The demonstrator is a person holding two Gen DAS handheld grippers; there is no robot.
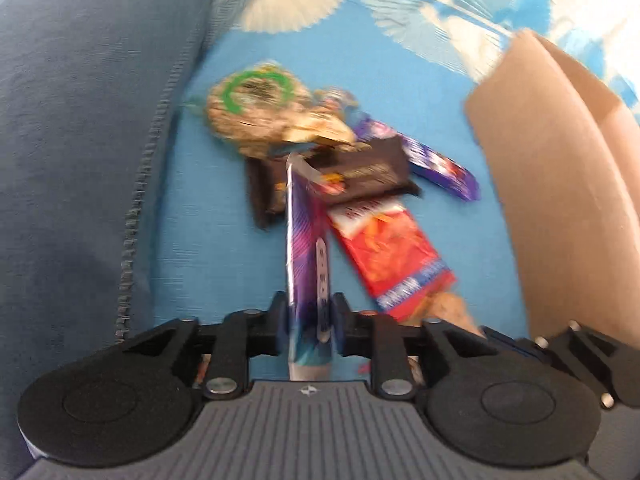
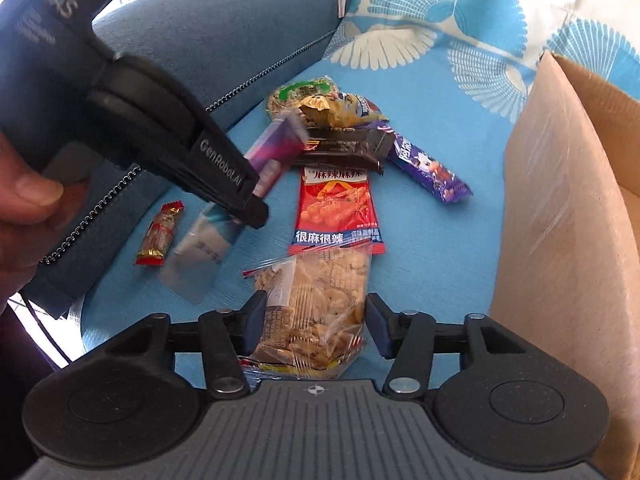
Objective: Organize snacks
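Left gripper (image 1: 311, 322) pinches a long purple pack (image 1: 306, 240), edge-on, blurred. Right gripper (image 2: 316, 326) half open round a clear cracker bag (image 2: 320, 308), pads apart; bag's near end hidden under tool.

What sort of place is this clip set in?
Probably a living room at home: snack packets lie on a sofa seat under a blue patterned cover, beside a blue cushion and a cardboard box.
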